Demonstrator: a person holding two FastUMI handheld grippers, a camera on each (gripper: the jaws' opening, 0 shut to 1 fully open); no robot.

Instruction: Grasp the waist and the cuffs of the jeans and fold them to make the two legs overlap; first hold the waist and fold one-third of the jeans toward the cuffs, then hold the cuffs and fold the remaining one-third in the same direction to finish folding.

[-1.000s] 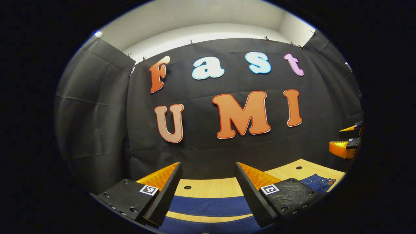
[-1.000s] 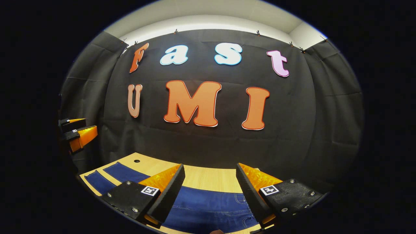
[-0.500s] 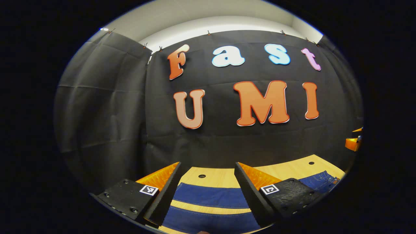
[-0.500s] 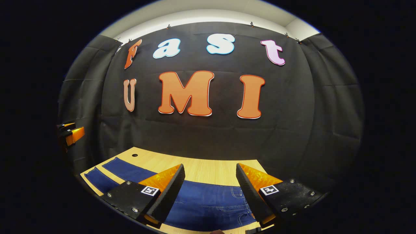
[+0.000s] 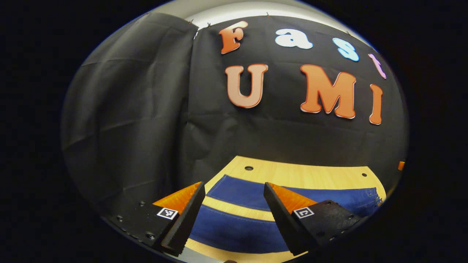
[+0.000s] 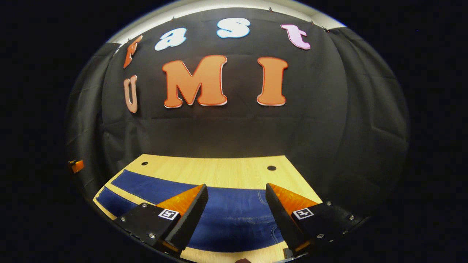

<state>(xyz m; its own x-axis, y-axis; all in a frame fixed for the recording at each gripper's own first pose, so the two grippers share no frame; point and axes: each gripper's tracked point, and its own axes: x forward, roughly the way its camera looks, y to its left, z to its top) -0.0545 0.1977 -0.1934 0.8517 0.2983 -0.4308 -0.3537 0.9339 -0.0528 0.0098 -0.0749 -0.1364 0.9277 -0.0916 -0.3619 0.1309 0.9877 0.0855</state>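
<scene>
Over the last second both tongs have tipped down toward the pale wooden bench (image 6: 219, 171), bringing more of the flat blue denim jeans (image 6: 234, 212) beneath them. The left tongs (image 5: 233, 219) gape empty above the two separate legs; the right tongs (image 6: 237, 219) gape empty above the waist end. I judge the first grasps are imminent.

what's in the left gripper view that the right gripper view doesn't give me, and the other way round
Left gripper view: the left gripper, open, over the two legs, which lie apart with a strip of table between them.

Right gripper view: the right gripper, open, over the waist end with its seams; the legs run off to the left.

Both: the jeans flat and unfolded on the wooden table, and the black wall behind.
</scene>
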